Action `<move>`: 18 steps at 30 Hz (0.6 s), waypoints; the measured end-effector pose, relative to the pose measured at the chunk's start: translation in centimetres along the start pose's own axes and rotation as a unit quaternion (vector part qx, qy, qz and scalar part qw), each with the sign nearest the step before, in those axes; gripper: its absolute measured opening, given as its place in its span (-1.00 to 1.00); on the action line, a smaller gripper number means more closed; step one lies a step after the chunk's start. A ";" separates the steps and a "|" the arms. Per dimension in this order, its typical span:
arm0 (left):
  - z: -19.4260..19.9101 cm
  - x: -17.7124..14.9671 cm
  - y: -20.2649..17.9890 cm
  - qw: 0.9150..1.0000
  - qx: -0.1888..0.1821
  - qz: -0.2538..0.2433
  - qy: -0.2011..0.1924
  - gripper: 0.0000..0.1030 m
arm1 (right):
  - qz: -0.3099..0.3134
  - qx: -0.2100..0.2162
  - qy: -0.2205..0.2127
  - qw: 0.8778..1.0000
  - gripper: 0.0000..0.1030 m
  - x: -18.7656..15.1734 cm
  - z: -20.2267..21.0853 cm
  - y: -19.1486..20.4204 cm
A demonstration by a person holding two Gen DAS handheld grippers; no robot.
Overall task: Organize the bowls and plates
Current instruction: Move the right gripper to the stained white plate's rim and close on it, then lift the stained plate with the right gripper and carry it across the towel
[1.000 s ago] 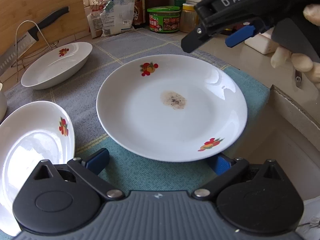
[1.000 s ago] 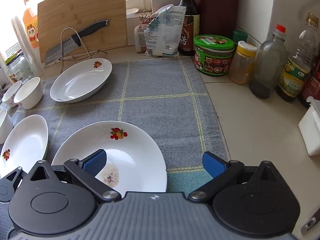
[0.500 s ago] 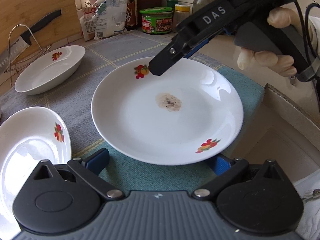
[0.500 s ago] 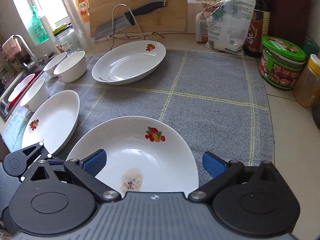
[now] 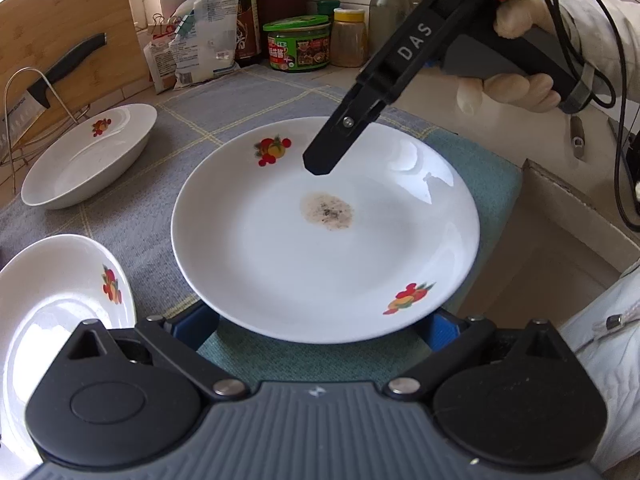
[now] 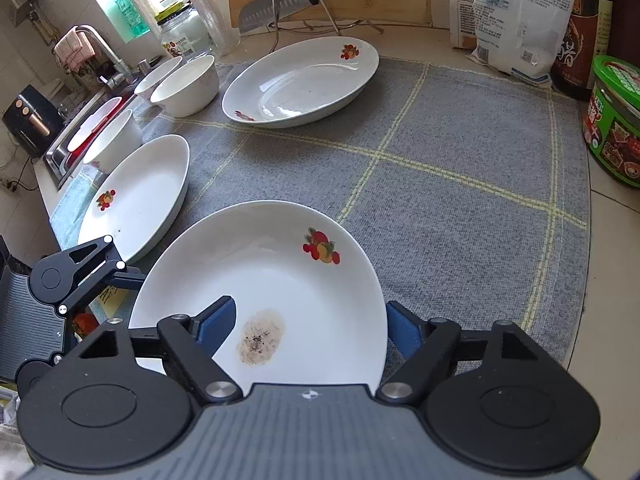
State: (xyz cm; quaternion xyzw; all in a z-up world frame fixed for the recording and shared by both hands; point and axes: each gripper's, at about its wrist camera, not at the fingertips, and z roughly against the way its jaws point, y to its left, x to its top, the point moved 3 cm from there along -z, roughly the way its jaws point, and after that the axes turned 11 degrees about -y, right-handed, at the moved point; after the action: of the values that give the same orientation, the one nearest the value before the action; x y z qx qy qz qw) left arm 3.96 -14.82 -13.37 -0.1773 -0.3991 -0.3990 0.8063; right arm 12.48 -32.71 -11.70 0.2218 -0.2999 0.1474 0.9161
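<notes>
A white plate [image 5: 280, 264] with fruit prints and a brown stain in its middle lies on a teal cloth. Its near rim runs across my left gripper [image 5: 320, 326], whose jaws are wide and closing slightly, with no pad pressing on the plate. One of the fingers [image 6: 120, 274] shows at the plate's left edge. My right gripper [image 6: 308, 322] hangs over the far side of the plate [image 6: 280, 272]. One blue pad is above the inside and the other outside the rim. Its jaws are closing around the rim without a grip, and the tip of the right gripper [image 5: 320, 160] hovers over the plate.
A deep oval dish [image 6: 300, 80] sits at the back of the grey mat [image 6: 460, 168], and another plate [image 6: 140, 196] lies to the left. White bowls [image 6: 188, 84] stand near the sink [image 6: 60, 152]. A knife rack, a bag, jars [image 6: 616, 120] and bottles line the back and right.
My right gripper has swung down and in over the stained plate, and its jaws have narrowed around the rim. The left gripper has stayed where it was.
</notes>
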 end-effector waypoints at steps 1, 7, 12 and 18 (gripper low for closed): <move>0.0 0.0 -0.1 1.000 0.001 -0.001 0.001 0.97 | 0.002 -0.001 0.007 1.000 0.63 0.0 -0.2 -0.1; -0.1 0.2 -0.2 1.000 0.001 -0.012 0.003 0.97 | 0.001 0.014 0.019 1.000 0.56 0.0 -0.7 -0.3; -0.2 0.3 -0.2 1.000 0.001 -0.014 0.006 0.97 | -0.007 0.021 0.023 1.000 0.55 0.2 -0.8 -0.5; -0.3 0.2 -0.1 1.000 -0.002 -0.012 0.006 0.97 | -0.017 0.031 0.026 0.999 0.59 0.3 -0.9 -0.9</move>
State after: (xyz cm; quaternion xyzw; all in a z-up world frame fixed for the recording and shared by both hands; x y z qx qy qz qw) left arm 4.09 -15.18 -13.35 -0.1714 -0.3954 -0.4102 0.8037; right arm 13.51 -32.96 -12.45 0.2511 -0.2678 0.1465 0.9186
